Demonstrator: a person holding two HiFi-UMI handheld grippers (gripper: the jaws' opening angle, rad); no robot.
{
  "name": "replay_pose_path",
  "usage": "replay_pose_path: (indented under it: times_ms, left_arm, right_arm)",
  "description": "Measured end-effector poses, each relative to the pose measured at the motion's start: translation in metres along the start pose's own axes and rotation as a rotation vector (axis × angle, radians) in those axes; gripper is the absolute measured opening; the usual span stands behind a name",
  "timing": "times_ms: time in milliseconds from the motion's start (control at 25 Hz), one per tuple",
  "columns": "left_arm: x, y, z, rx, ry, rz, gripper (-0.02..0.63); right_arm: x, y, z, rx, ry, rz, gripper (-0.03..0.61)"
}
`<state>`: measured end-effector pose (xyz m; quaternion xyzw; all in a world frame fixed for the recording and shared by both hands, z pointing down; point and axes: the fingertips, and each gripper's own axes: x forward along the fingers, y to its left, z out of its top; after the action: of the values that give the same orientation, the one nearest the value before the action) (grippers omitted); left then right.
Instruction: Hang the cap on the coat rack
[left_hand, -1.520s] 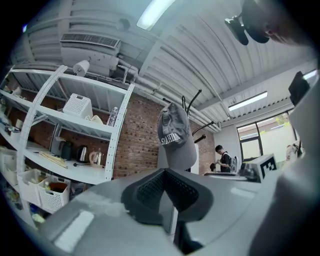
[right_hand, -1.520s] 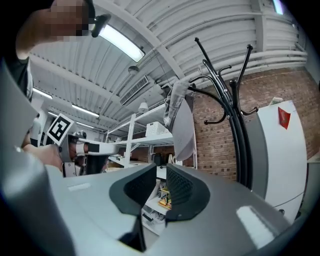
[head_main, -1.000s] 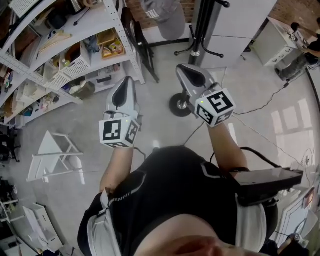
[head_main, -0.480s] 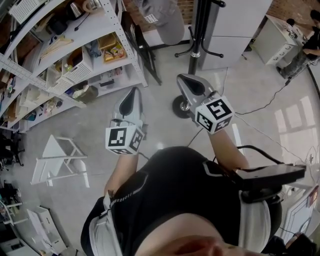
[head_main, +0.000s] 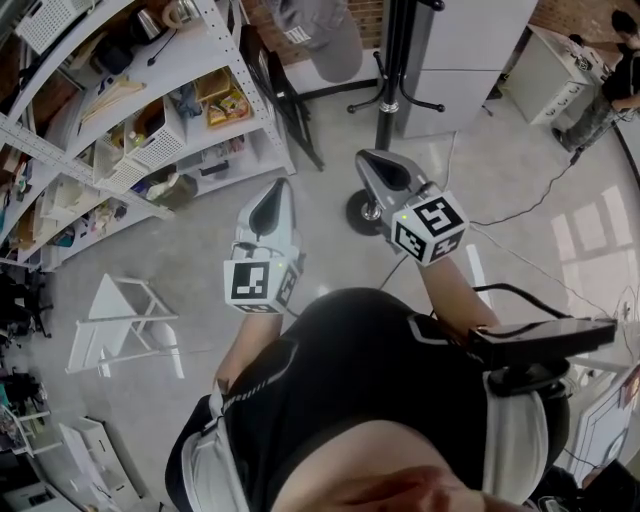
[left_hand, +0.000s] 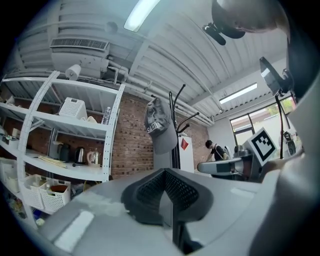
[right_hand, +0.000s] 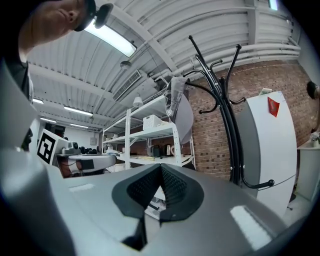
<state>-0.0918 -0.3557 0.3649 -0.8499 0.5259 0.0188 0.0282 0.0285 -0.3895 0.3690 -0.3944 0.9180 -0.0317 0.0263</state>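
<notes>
A grey cap (head_main: 320, 35) hangs on the black coat rack (head_main: 392, 70) at the top of the head view. It also shows in the left gripper view as the cap (left_hand: 159, 131) on the rack (left_hand: 175, 125), and in the right gripper view as the cap (right_hand: 181, 112) on the rack (right_hand: 227, 125). My left gripper (head_main: 270, 205) and right gripper (head_main: 380, 172) are both held in front of my chest, well back from the rack. Each is shut with nothing between its jaws, seen as the left gripper (left_hand: 162, 192) and the right gripper (right_hand: 160, 192).
White metal shelving (head_main: 150, 110) full of baskets and kettles stands to the left. A white cabinet (head_main: 470, 50) is behind the rack. A white folding stand (head_main: 125, 320) lies on the floor at left. Cables (head_main: 520, 215) run across the floor at right. A person (head_main: 620, 85) is at far right.
My left gripper has drawn back toward my body and slightly right. The right gripper has barely shifted. The cap stays on the rack.
</notes>
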Motion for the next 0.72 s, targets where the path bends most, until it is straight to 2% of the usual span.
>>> replay_pose_path:
  times_ms: [720]
  left_arm:
    - [0.018, 0.007, -0.003, -0.051, -0.001, 0.004, 0.0]
  right_arm:
    - [0.011, -0.015, -0.007, 0.025, 0.012, -0.001, 0.008]
